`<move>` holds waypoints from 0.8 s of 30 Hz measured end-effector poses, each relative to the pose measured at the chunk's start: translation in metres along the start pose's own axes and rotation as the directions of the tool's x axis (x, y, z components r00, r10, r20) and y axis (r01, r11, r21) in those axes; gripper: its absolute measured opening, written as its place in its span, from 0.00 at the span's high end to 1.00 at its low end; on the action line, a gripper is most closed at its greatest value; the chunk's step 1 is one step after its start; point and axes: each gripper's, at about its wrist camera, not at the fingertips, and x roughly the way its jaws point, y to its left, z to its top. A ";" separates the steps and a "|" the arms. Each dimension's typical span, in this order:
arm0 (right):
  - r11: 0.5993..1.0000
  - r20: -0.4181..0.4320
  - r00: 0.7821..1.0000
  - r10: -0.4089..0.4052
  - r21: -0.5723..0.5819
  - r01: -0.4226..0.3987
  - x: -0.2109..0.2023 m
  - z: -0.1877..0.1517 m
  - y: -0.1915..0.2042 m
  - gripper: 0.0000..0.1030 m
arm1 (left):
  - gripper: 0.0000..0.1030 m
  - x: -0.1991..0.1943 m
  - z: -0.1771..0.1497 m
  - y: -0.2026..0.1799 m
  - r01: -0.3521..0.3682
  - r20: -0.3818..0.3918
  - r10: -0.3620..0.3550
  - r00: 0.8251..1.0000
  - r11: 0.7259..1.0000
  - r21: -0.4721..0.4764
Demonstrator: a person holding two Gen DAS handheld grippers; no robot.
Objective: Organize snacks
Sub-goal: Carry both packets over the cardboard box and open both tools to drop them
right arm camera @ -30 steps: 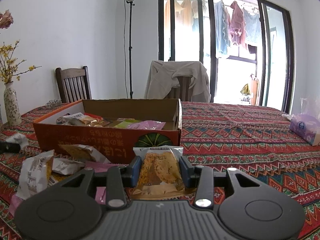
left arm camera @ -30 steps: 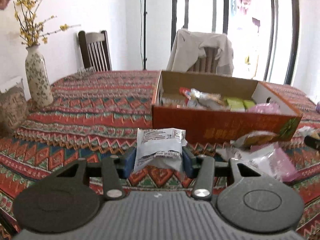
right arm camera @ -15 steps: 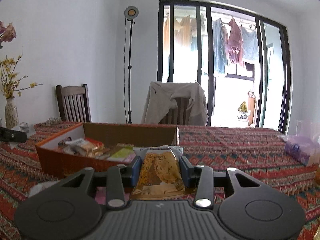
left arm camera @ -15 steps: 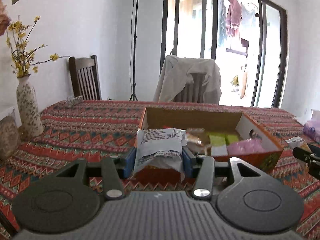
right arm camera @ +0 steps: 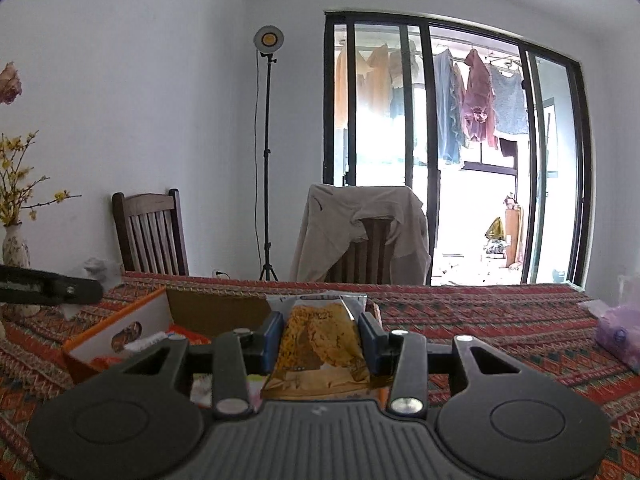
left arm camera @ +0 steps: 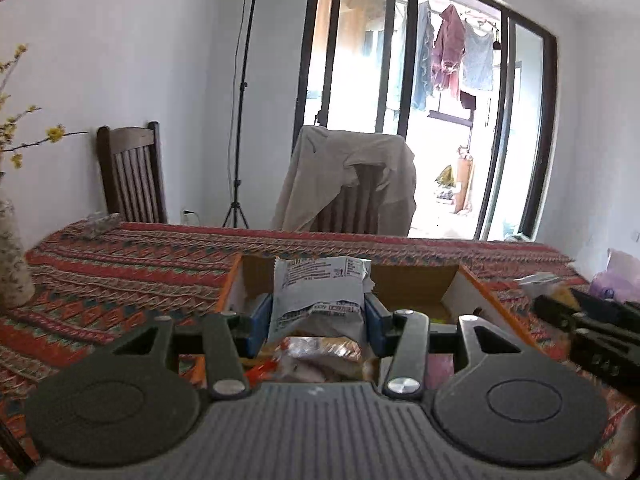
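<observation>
My left gripper (left arm camera: 319, 320) is shut on a white snack packet (left arm camera: 320, 294) and holds it above the open orange cardboard box (left arm camera: 472, 288), where several snacks (left arm camera: 320, 356) lie below. My right gripper (right arm camera: 320, 340) is shut on a clear packet of yellow-brown crackers (right arm camera: 318, 344) and holds it over the same box (right arm camera: 120, 328), near its right end. The right gripper also shows at the right edge of the left wrist view (left arm camera: 592, 320). The left gripper shows at the left edge of the right wrist view (right arm camera: 48, 290).
The table has a red patterned cloth (right arm camera: 500, 320). A flower vase (right arm camera: 16, 248) stands at the left. A purple tissue pack (right arm camera: 618, 334) lies at the right. Two chairs (right arm camera: 150, 232) and a lamp stand (right arm camera: 266, 160) are behind the table.
Both grippers have risen and moved forward with their packets, from in front of the box to above it. The loose snacks on the cloth have dropped out of view.
</observation>
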 end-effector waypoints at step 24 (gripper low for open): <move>1.000 -0.092 0.996 -0.001 -0.008 0.000 0.076 -0.031 0.020 0.59 | 0.35 0.081 -0.025 0.008 -0.100 -0.027 0.099 0.995 0.995 -0.025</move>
